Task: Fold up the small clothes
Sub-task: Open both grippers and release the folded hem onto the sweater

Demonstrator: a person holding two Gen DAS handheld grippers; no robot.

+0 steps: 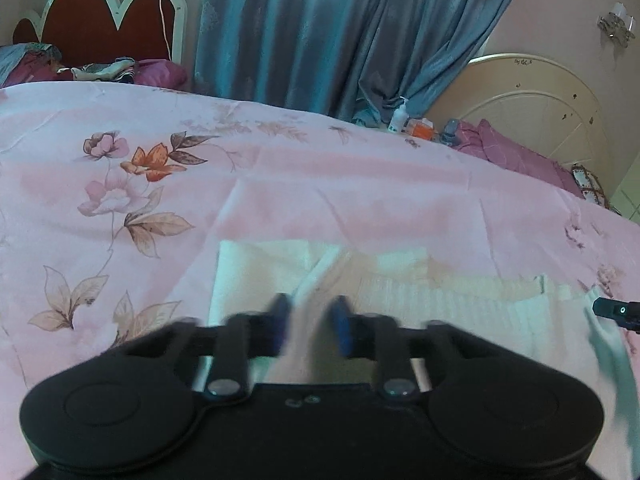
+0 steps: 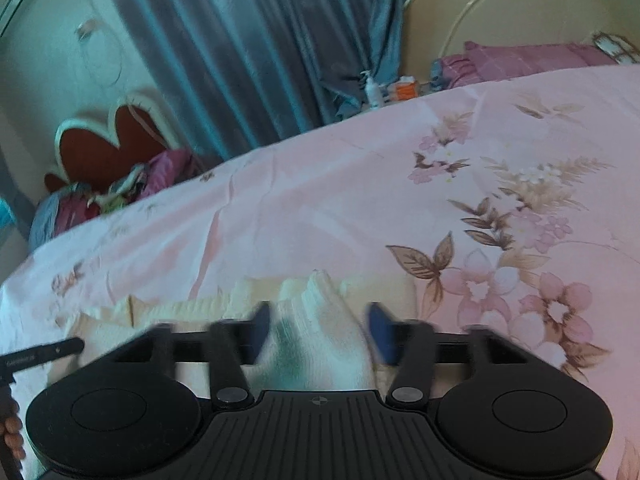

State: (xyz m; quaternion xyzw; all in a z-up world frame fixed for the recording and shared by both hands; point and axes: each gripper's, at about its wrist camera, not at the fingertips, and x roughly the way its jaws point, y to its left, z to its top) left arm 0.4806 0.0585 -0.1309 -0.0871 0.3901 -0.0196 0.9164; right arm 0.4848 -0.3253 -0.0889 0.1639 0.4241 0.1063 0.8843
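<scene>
A wide pink bed cover (image 1: 320, 168) with printed flowers and leaves is filling most of both views. Behind it a blue-grey curtain (image 1: 320, 32) is hanging in long folds. A cream headboard (image 1: 540, 104) is standing to the right of the curtain, and a red headboard (image 1: 100, 20) with a white scalloped edge is standing to its left. Pillows and crumpled textiles are lying in front of both headboards.

The white garment (image 1: 440, 300) is lying on the bed cover at the near edge, just in front of both grippers. It is spreading sideways from one gripper to the other, and its ribbed part is showing in the middle.

The left gripper (image 1: 310, 328) is pointing down at the left part of the garment. Its blue pads are standing close together, and a raised fold of the garment is sitting between them; it is looking pinched, though the pads are blurred.

The right gripper (image 2: 318, 332) is pointing down at the right part of the garment. Its pads are standing wider, and a thick hump of the garment is filling the whole gap and touching both pads.

In the right wrist view, fingers of the person (image 2: 12, 432) are showing at the lower left edge, under the dark tip of the left gripper.

A small white pump bottle (image 1: 397, 116) is standing at the foot of the curtain, beside an orange box (image 1: 420, 126).
</scene>
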